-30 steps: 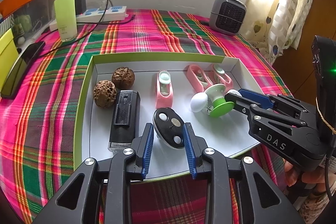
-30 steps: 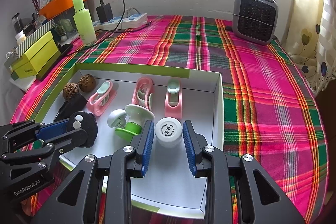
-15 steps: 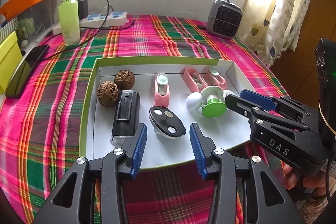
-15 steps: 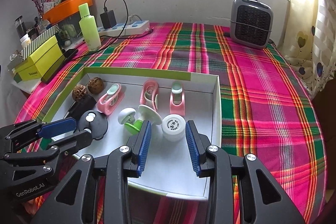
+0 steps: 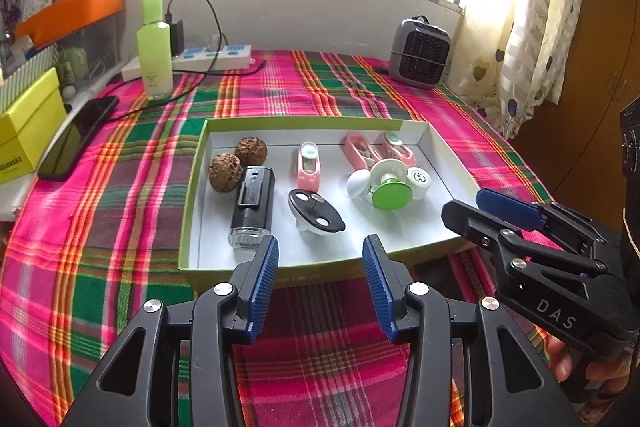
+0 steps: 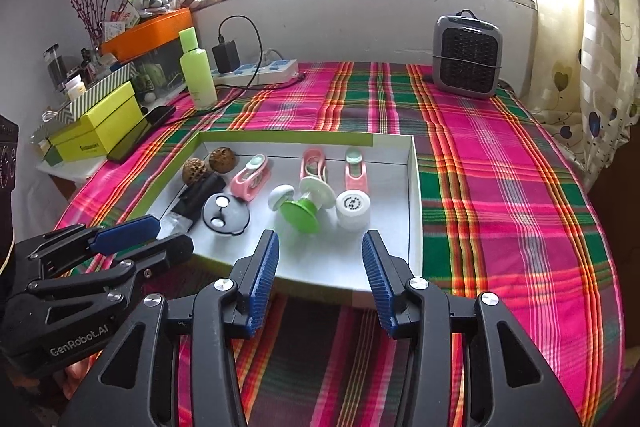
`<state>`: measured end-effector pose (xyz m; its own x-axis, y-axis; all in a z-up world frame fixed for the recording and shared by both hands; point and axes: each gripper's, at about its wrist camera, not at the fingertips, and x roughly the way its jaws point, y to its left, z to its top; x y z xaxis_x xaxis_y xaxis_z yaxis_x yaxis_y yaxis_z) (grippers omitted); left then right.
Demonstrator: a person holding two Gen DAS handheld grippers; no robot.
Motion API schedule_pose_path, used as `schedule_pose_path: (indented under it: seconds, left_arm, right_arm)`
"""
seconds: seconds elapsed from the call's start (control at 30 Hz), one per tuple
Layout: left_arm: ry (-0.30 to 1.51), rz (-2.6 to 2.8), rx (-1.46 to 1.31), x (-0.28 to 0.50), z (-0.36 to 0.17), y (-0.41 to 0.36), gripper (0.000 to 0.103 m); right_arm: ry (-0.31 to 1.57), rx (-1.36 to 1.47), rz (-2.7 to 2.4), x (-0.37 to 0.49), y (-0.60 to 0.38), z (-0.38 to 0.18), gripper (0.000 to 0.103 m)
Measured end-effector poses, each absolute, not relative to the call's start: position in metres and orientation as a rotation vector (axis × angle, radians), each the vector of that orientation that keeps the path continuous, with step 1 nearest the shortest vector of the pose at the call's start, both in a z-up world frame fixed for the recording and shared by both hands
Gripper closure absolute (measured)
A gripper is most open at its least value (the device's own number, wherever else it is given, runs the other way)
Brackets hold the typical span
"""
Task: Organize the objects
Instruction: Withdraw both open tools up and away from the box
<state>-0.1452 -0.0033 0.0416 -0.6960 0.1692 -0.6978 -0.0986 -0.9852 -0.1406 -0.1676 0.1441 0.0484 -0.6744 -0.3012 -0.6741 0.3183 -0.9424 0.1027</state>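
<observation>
Task looked close to done: every small item lay inside the shallow white cardboard tray with lime-green outer walls [image 5: 192, 195], set on the table under a pink-and-green plaid cloth [image 6: 500, 187]. No loose piece showed on the cloth near the tray.

Left claw [image 5: 320, 281] hung over the tray's near edge, jaws opening, nothing between the ribbed blue pads. Just beyond it lay a black oval plastic disc with three pale round spots [image 5: 316, 213], on the tray floor.

Right claw [image 6: 319, 279] likewise over the near edge, jaws opening and empty. A squat white plastic cylinder with a printed top [image 6: 352, 209] stood on the tray floor beyond its tips.

Also in the tray: two rough, pitted brown walnuts [image 5: 238, 161]; a glossy black rectangular device with a clear end [image 5: 253, 205]; three smooth pink plastic clips [image 5: 309, 167]; a green-and-white spool-shaped toy [image 5: 386, 185].

Possibly left: tidier spacing; the toy and cylinder crowded together.
</observation>
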Motion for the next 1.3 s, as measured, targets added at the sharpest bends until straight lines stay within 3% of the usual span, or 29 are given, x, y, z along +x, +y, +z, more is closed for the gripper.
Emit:
schedule_pose_path:
  seconds: [0.9,1.03,1.3]
  left_arm:
    - [-0.112,2.795,-1.275,-0.111,0.010,-0.002,0.060]
    - [-0.102,2.797,-1.299,-0.112,0.007,0.000,0.059]
    - [-0.069,2.799,-1.312,-0.113,0.006,0.004,0.055]
  right_arm:
    - [0.078,1.201,-2.605,-0.134,0.145,0.014,0.057]
    - [0.094,1.250,-2.621,-0.136,0.146,0.010,0.050]
    - [0.118,1.277,-2.625,-0.138,0.145,0.009,0.046]
